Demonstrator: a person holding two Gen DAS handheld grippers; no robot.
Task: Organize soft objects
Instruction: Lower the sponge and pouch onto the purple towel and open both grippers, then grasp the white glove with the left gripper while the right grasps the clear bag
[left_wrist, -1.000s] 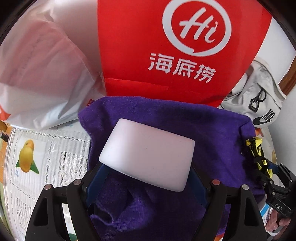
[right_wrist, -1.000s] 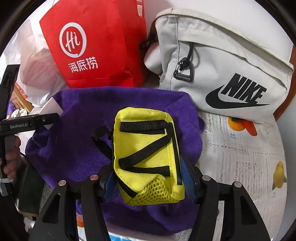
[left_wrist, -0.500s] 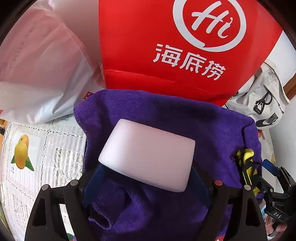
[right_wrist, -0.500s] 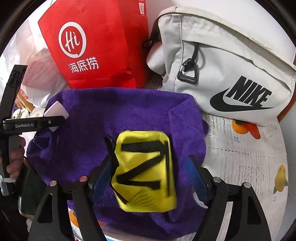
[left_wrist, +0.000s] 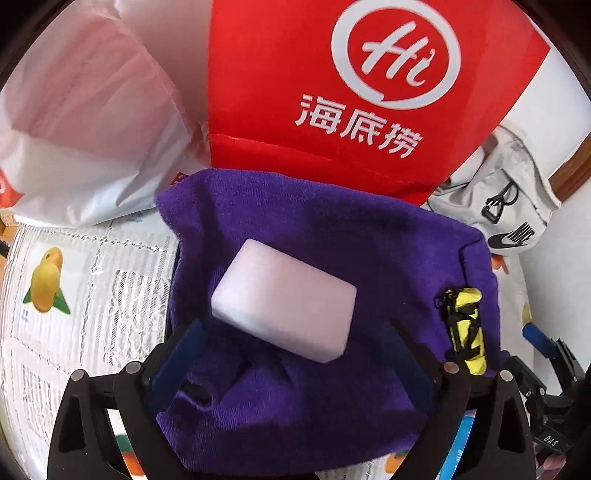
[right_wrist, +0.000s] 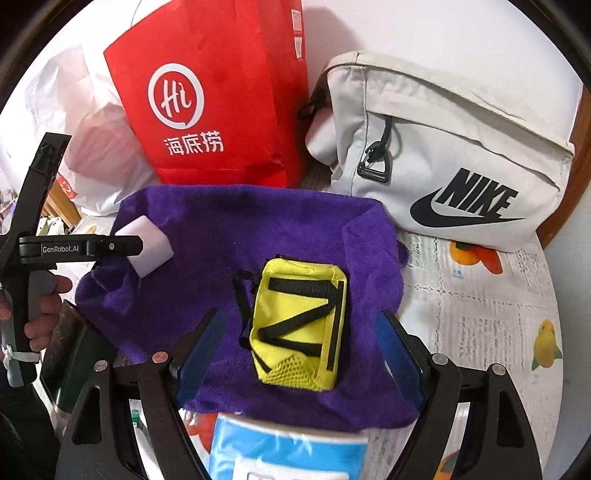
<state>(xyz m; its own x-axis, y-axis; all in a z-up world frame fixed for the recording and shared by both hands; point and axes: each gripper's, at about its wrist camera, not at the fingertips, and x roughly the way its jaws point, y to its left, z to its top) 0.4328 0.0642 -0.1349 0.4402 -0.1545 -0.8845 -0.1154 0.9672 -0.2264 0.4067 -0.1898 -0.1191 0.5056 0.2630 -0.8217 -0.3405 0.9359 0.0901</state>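
A white foam block lies on a purple towel, just ahead of my open left gripper, whose blue pads stand apart from it. A small yellow pouch with black straps lies on the same towel between the open jaws of my right gripper, not touched by them. The pouch also shows in the left wrist view, and the foam block in the right wrist view, beside the left gripper's finger.
A red paper bag and a white plastic bag stand behind the towel. A grey Nike bag lies at the back right. A blue packet sits at the front edge. The tablecloth has fruit prints.
Both grippers opened. The left let go of the foam block and the right let go of the yellow pouch; both now lie on the towel, and the grippers have drawn back a little.
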